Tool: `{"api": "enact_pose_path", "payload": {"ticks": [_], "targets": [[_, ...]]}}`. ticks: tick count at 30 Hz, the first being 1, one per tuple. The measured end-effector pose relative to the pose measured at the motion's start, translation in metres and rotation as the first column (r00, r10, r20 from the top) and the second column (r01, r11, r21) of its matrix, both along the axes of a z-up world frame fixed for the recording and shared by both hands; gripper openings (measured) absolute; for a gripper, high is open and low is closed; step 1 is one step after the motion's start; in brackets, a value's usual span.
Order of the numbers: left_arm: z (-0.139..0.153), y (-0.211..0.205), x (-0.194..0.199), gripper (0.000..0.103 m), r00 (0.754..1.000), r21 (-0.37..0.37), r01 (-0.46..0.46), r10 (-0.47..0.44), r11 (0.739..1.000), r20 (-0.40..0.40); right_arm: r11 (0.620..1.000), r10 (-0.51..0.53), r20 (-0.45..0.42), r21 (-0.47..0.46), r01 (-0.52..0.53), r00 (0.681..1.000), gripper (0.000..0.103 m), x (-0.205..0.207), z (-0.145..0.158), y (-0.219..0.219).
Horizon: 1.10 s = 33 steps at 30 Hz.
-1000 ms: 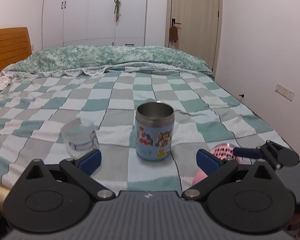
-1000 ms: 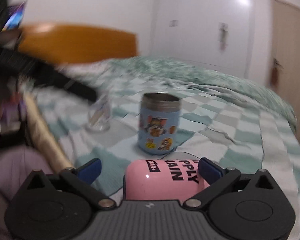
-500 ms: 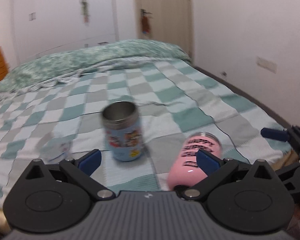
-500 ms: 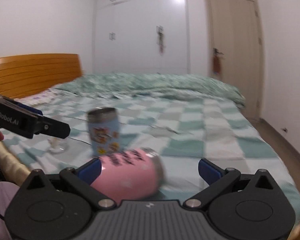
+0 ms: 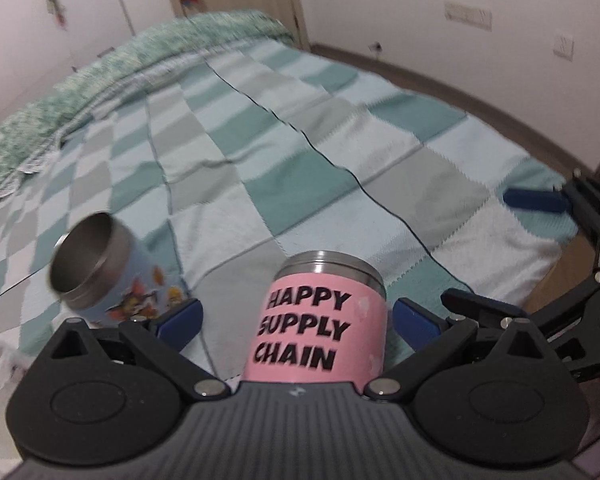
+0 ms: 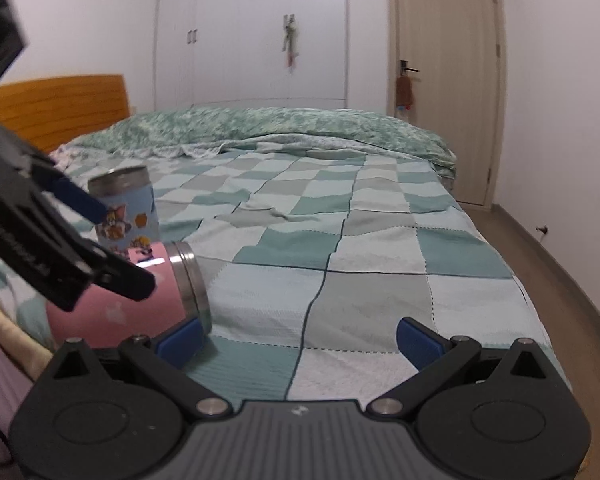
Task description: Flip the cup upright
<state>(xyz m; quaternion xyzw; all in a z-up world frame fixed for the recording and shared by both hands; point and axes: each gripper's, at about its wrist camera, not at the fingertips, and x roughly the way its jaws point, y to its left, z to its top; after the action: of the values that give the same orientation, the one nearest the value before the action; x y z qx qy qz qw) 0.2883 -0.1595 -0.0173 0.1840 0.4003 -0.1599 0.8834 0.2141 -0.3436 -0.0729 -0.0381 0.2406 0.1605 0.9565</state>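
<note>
Left claw (image 5: 296, 316) moved in, spread around toppled pink steel cup (image 5: 320, 320) | right claw (image 6: 298, 334) spread, empty | step: grasp | next: pinch, tip upright

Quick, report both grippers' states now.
Left gripper: open, straddling the lying pink cup, not gripping.
Right gripper: open, holding nothing.

The pink cup's (image 6: 112, 312) base hides behind the left gripper (image 6: 112, 248) — the blue cup (image 5: 108, 276) (motion-smeared) blurs.

Black left gripper (image 5: 296, 316) housing, ribbed grey top; blue fingers (image 5: 178, 318); silver screws.
</note>
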Motion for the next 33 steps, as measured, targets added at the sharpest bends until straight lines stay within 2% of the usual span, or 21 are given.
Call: {"api": "enact_pose_path", "payload": {"ticks": [4, 6, 7, 9, 15, 21, 25, 28, 33], "targets": [[-0.022, -0.016, 0.025, 0.101, 0.995, 0.045, 0.052, -0.047, 0.998, -0.091, 1.000, 0.018, -0.005, -0.023, -0.018, 1.000, 0.103, 0.012, -0.005, -0.004], [-0.038, -0.018, 0.039, 0.086, 0.982, 0.051, 0.044, -0.034, 0.998, -0.183, 0.999, 0.018, -0.014, -0.037, -0.018, 1.000, 0.103, 0.017, -0.009, -0.006], [-0.042, -0.018, 0.042, 0.086, 0.981, 0.051, 0.042, -0.032, 0.998, -0.190, 0.999, 0.019, -0.020, -0.037, -0.020, 1.000, 0.103, 0.018, -0.010, -0.007], [-0.040, -0.016, 0.043, 0.085, 0.985, 0.029, 0.040, -0.035, 0.999, -0.170, 0.999, 0.026, -0.020, -0.039, -0.026, 0.999, 0.103, 0.016, -0.011, -0.009], [-0.018, 0.006, 0.029, 0.085, 0.995, -0.119, -0.038, 0.027, 0.992, -0.097, 0.999, 0.028, -0.007, -0.023, -0.028, 1.000, 0.103, 0.013, -0.007, -0.011], [0.005, 0.017, 0.016, 0.084, 0.996, -0.258, -0.085, 0.080, 0.962, -0.032, 1.000, 0.030, 0.022, 0.009, -0.030, 0.999, 0.103, 0.010, 0.004, -0.012], [0.011, 0.016, 0.010, 0.084, 0.996, -0.312, -0.076, 0.083, 0.947, 0.012, 0.999, 0.021, 0.038, 0.032, -0.022, 0.999, 0.103, 0.010, 0.010, -0.013], [0.018, 0.013, 0.009, 0.084, 0.990, -0.342, -0.064, 0.102, 0.938, 0.094, 0.998, 0.016, 0.054, 0.057, -0.019, 0.998, 0.103, 0.009, 0.014, -0.015], [0.029, 0.003, 0.019, 0.084, 0.963, -0.379, -0.062, 0.155, 0.923, 0.219, 0.997, -0.015, 0.072, 0.071, 0.010, 0.997, 0.103, 0.014, 0.016, -0.016]]}}
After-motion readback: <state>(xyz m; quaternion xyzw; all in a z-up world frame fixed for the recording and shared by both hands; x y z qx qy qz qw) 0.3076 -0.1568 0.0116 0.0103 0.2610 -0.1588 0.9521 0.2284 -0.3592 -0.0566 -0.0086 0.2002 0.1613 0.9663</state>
